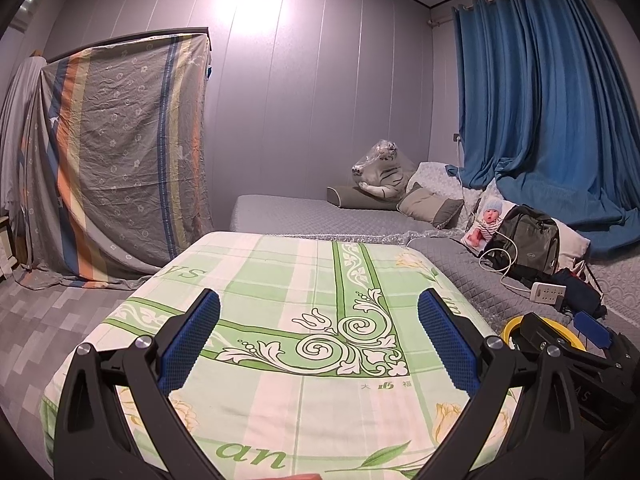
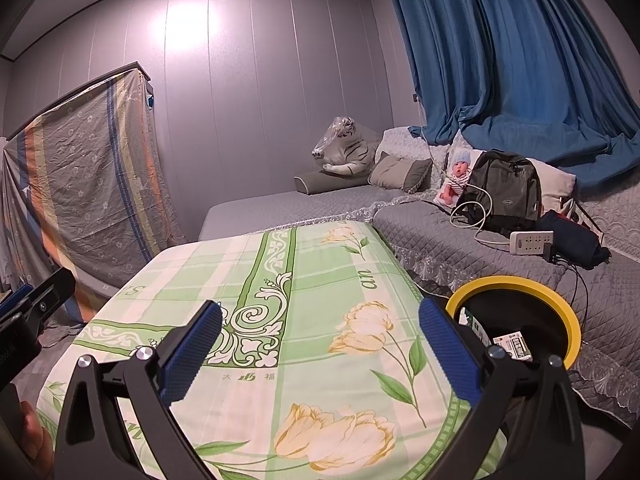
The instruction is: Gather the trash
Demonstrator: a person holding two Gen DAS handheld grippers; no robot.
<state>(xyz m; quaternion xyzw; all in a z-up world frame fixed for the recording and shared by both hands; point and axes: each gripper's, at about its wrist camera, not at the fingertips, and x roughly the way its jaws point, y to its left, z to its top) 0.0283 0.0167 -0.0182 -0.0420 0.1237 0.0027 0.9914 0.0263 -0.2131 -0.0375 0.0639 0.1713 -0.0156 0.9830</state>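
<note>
Above the green floral cloth both my grippers hang spread wide, nothing between their blue pads: left gripper, right gripper. Only my right view looks into the yellow-rimmed bin, where small cartons lie; my left view catches just its rim behind my right gripper.

both wrist views look forward, low over the green cloth, sharing the bed.
</note>
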